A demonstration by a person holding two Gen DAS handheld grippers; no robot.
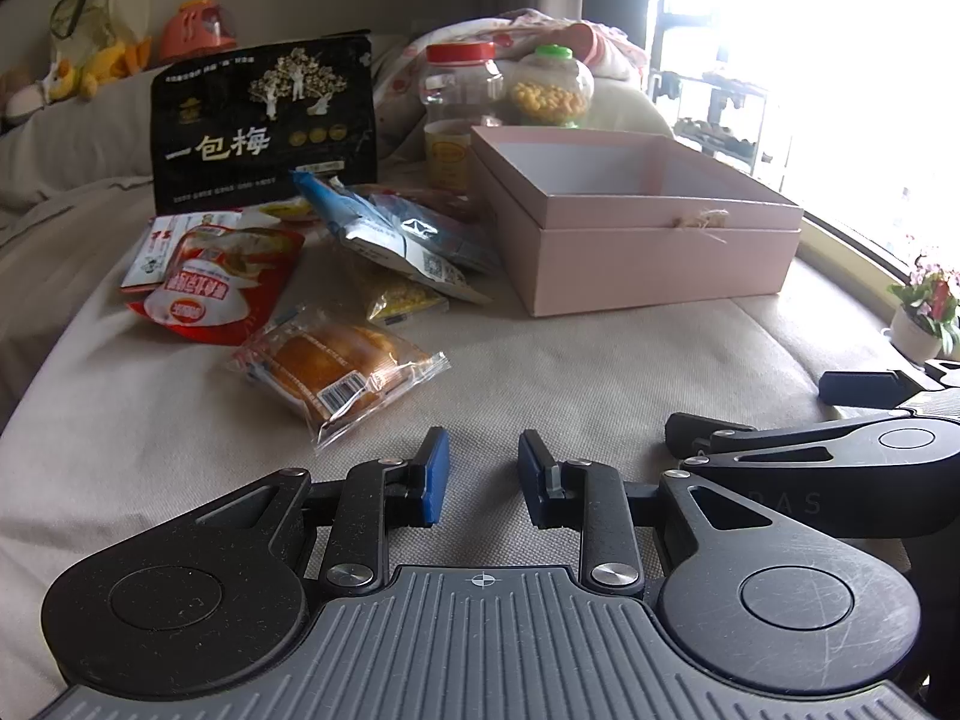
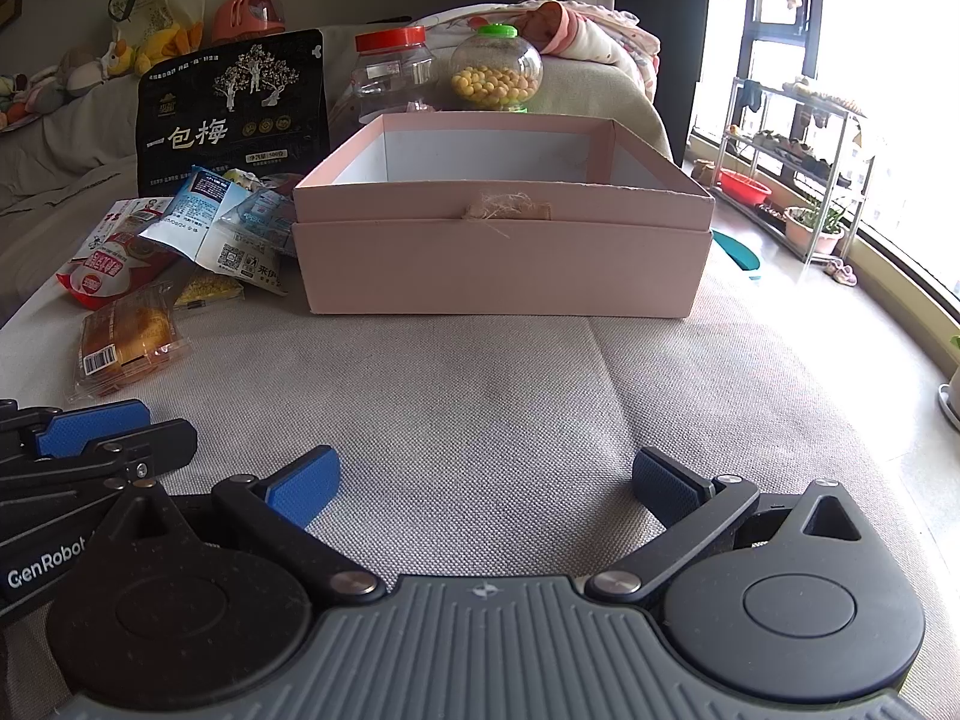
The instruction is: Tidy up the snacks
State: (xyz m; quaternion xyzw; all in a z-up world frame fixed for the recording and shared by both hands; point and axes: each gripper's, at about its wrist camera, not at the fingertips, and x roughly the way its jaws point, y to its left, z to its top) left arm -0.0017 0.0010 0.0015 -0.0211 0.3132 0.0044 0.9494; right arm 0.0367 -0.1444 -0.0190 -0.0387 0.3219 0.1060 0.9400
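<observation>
An open, empty pink box [image 1: 660,252] [image 2: 504,264] stands on the beige cushion. Left of it lies a heap of snacks: a wrapped bread [image 1: 336,372] [image 2: 129,339] nearest me, a red packet [image 1: 222,288], blue-white packets [image 1: 390,234], a small yellow packet [image 1: 405,297] and an upright black bag [image 1: 264,126]. Behind the box stand a red-lidded jar [image 2: 393,78] and a green-lidded jar [image 2: 495,72] of yellow balls. My left gripper [image 1: 483,450] hovers low near the bread, its jaws a narrow gap apart with nothing between. My right gripper [image 2: 486,468] is wide open and empty in front of the box.
Soft toys [image 1: 78,72] line the back at the left. A bundled blanket [image 2: 588,36] lies behind the jars. The cushion's right edge drops to the floor, where a metal shelf [image 2: 792,150] and a potted plant [image 1: 918,312] stand by the window.
</observation>
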